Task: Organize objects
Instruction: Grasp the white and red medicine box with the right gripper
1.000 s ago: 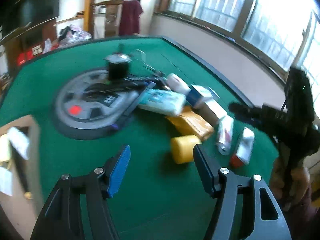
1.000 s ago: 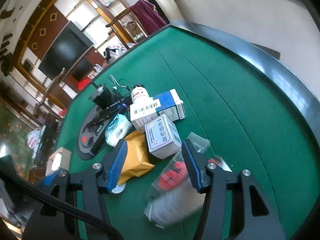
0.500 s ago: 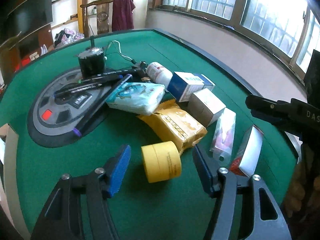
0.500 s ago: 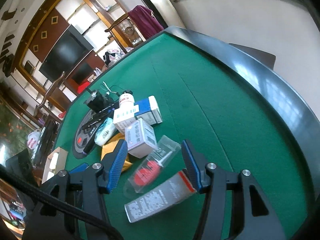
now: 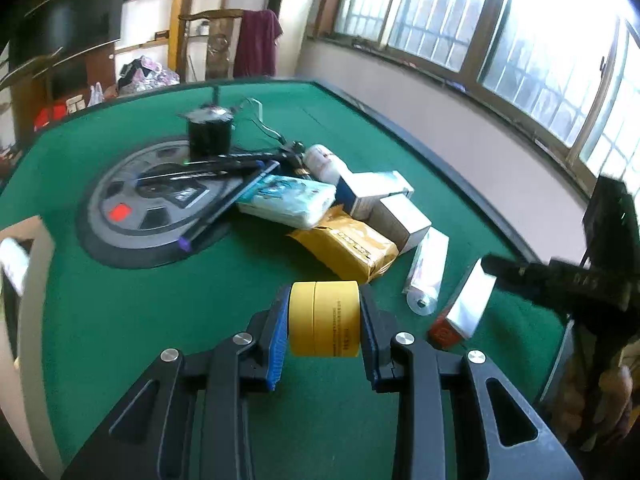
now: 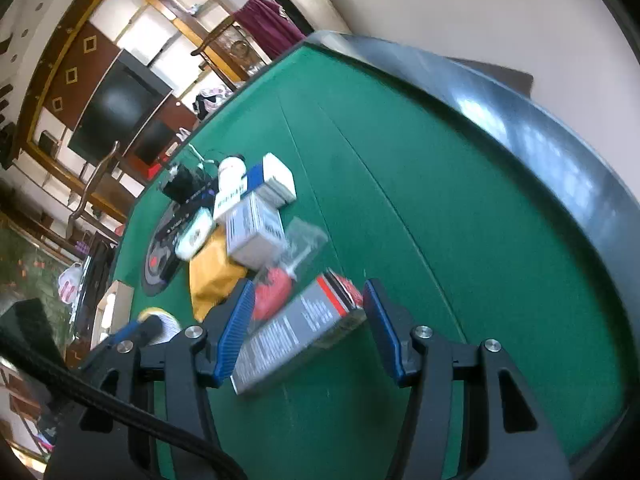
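Since a second ago, the left gripper (image 5: 323, 326) has been closing, and its pads now pinch the yellow tape (image 5: 324, 318), likely to lift it off the near felt. Right gripper (image 6: 306, 330) stays open, straddling a grey box (image 6: 296, 334) without pressing it.

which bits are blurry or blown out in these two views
Left wrist view: the windows are blown out white, the black motor is smeared, the yellow tape roll is sharp. Right wrist view: the grey box between the fingers and the pile behind it are motion-blurred; glare streaks the table rim. Both bend straight lines, fisheye style.
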`<state>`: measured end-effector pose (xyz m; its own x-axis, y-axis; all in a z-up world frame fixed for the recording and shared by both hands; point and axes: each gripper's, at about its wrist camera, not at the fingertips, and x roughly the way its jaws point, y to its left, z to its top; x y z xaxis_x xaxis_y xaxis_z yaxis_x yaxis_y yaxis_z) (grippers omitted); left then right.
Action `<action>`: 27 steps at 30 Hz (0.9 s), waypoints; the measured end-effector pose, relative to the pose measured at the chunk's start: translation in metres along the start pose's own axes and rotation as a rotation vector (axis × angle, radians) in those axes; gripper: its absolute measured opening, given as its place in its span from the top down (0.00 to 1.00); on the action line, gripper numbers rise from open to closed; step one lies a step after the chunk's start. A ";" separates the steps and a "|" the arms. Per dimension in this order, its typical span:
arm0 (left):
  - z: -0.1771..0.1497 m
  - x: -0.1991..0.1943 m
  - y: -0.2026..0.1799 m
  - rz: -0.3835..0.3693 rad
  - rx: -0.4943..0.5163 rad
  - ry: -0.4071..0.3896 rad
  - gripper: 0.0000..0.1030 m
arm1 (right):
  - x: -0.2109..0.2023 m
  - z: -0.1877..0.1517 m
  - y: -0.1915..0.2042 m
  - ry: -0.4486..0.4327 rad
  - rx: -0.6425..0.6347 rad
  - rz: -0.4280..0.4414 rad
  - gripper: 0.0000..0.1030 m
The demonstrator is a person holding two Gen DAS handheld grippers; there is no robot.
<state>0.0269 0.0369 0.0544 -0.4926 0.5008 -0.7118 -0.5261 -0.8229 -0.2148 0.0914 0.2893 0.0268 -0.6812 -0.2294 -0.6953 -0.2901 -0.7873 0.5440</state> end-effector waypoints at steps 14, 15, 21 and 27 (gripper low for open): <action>-0.018 -0.058 0.054 0.023 -0.088 -0.107 0.74 | 0.030 -0.020 0.050 0.011 -0.123 -0.219 0.51; -0.019 -0.061 0.059 0.026 -0.098 -0.113 0.74 | 0.033 -0.022 0.055 0.008 -0.162 -0.241 0.51; -0.032 -0.088 0.099 0.060 -0.174 -0.156 0.74 | 0.024 -0.028 0.055 0.015 -0.178 -0.208 0.74; -0.051 -0.116 0.144 0.115 -0.268 -0.199 0.73 | -0.003 -0.034 0.047 0.015 -0.117 -0.040 0.76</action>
<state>0.0432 -0.1537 0.0723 -0.6773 0.4212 -0.6033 -0.2715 -0.9051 -0.3271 0.1025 0.2336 0.0381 -0.6606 -0.2045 -0.7223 -0.2355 -0.8572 0.4580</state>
